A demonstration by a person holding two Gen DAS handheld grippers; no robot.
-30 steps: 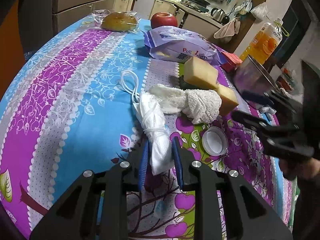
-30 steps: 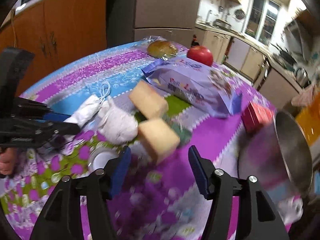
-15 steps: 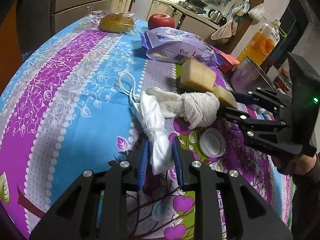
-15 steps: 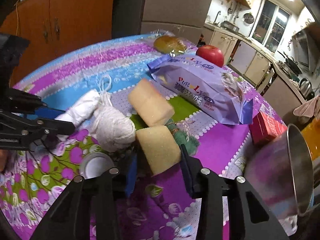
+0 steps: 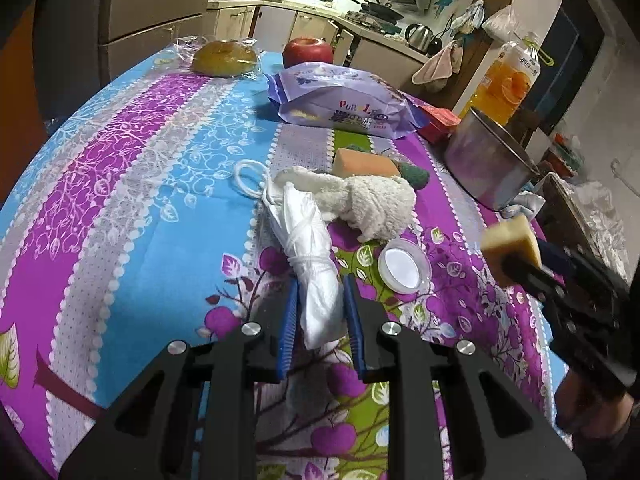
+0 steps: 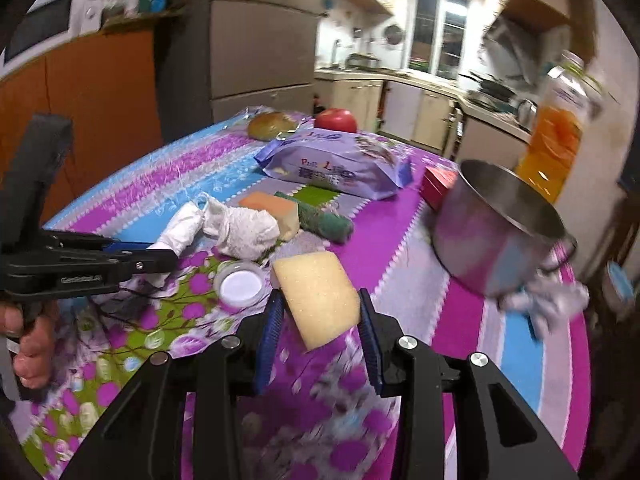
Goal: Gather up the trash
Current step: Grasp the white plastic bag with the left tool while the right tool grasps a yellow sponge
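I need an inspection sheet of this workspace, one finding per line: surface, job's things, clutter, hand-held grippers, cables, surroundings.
Surface: table under a purple, blue and green patterned cloth.
Job's things: rolled white mask lying on the cloth; yellow sponge lifted; crumpled white cloth, plastic lid and orange sponge on the cloth.
Clutter: purple bread bag, red apple, wrapped bun, steel pot, juice bottle, red box.
Grippers: left hand-held gripper closed on the mask; right hand-held gripper closed on the sponge.
Cables: nothing seen.
Surroundings: kitchen counter, kettle.
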